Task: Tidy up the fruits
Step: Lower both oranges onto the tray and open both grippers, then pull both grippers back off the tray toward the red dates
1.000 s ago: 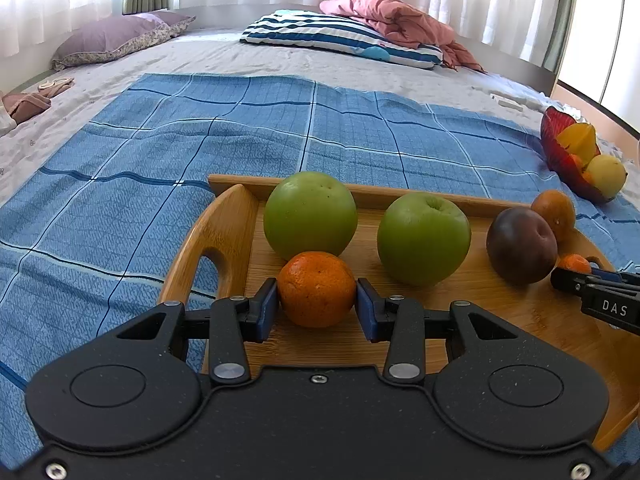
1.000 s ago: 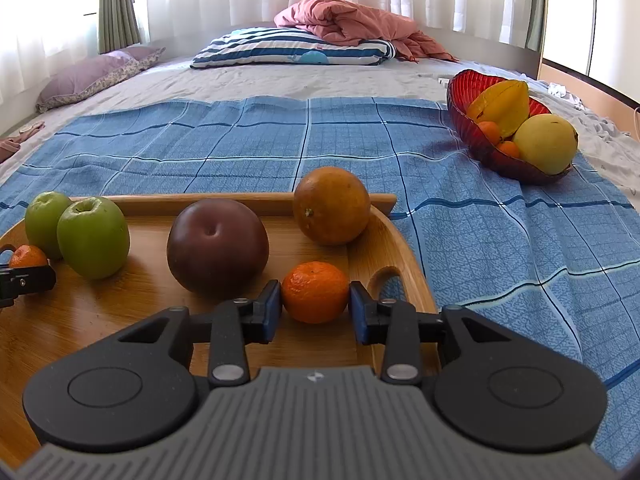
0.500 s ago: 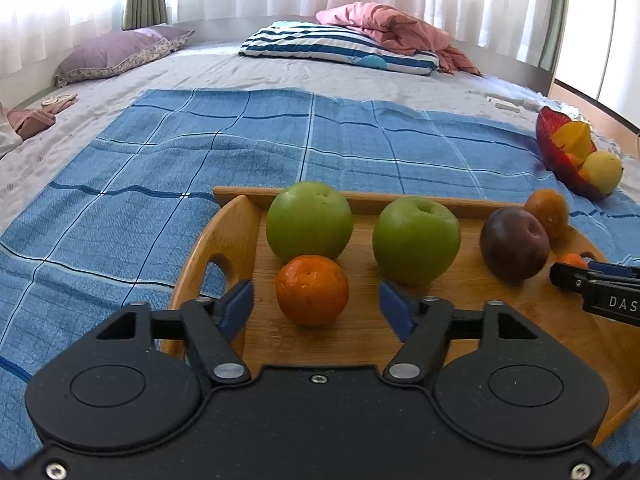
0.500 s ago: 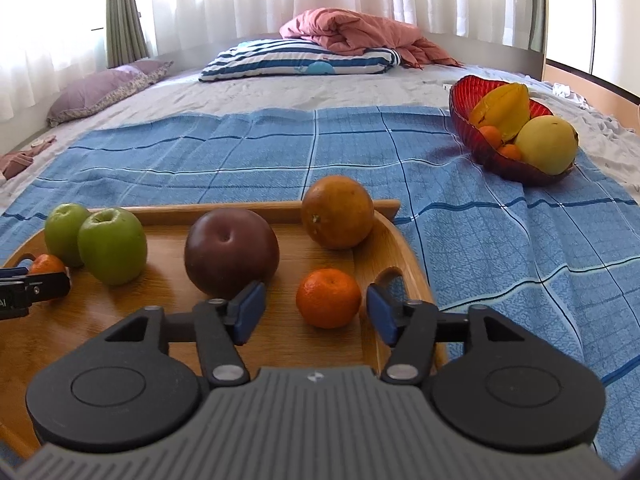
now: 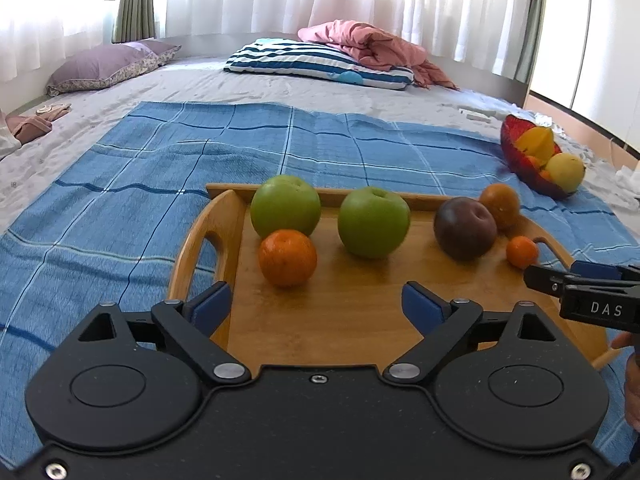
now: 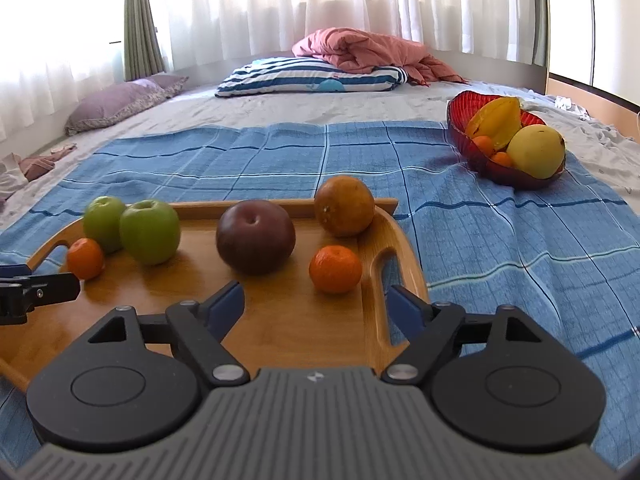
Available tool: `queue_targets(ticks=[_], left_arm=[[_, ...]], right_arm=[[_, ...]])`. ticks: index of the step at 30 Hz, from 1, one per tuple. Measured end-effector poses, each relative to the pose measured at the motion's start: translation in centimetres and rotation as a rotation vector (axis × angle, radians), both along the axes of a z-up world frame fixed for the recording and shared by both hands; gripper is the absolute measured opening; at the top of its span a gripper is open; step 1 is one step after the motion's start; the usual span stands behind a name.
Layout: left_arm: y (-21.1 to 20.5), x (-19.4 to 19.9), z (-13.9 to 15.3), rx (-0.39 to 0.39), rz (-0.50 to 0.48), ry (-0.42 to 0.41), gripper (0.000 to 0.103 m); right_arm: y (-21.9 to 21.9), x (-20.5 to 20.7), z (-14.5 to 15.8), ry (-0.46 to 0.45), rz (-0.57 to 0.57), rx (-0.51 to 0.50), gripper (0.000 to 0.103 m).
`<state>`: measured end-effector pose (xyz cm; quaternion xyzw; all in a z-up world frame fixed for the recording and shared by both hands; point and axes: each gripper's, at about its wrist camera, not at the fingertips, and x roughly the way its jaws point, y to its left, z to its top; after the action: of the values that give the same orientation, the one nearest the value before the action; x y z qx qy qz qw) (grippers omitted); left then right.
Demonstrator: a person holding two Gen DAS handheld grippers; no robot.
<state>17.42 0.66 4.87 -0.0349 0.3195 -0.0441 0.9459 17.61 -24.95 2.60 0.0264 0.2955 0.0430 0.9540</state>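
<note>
While both just spreading wide and empty: left claw (image 5: 316, 304), right claw (image 6: 314, 306) lettered "DAS", over tray (image 5: 360, 320).

My view: wooden tray (image 5: 352, 320) smooth, lightly glossy; blue plaid cloth (image 5: 120, 208) woven, matt; green apples (image 5: 373, 227) shiny; tangerine (image 6: 335, 269) dimpled; red bowl (image 6: 460, 120) glassy, ribbed; gripper housing (image 6: 316, 420) matt plastic.

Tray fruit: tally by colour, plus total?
On the wooden tray:
Green: 2, the apples
Orange: 3, one large orange, two mandarins
Dark purple-red: 1, a plum-like fruit
Total: 6
</note>
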Motion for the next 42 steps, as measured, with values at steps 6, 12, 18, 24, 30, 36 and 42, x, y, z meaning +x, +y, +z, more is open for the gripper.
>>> queue_targets(ticks=[6,12,18,24,30,36,42], left_arm=[[-0.3,-1.9,0.2,0.013,-0.015,-0.011,0.098],[-0.7,-3.7,0.4,0.009,-0.041,-0.013,0.101],[-1.1,-5.4,0.2,0.008,-0.066,-0.014,0.102],[-1.2,-7.0,0.2,0.016,-0.081,-0.027,0.103],[-1.4,-8.3,-0.3,0.01,-0.095,-0.016,0.103],[-2.1,-9.4,-1.2,0.009,-0.116,-0.001,0.103],[-3.0,-10.3,-1.7,0.021,-0.141,0.002,0.103]], right_arm=[[0.2,-2.4,0.2,-0.031,0.019,-0.011,0.09],[0.7,-4.3,0.3,-0.06,0.036,-0.028,0.093],[1.2,-6.4,0.4,-0.105,0.057,-0.066,0.099],[1.2,-8.2,0.4,-0.142,0.075,-0.089,0.103],[1.2,-9.5,-0.2,-0.143,0.066,-0.088,0.103],[1.1,-10.3,-1.0,-0.129,0.048,-0.073,0.103],[1.0,-11.0,-1.5,-0.125,0.029,-0.051,0.103]])
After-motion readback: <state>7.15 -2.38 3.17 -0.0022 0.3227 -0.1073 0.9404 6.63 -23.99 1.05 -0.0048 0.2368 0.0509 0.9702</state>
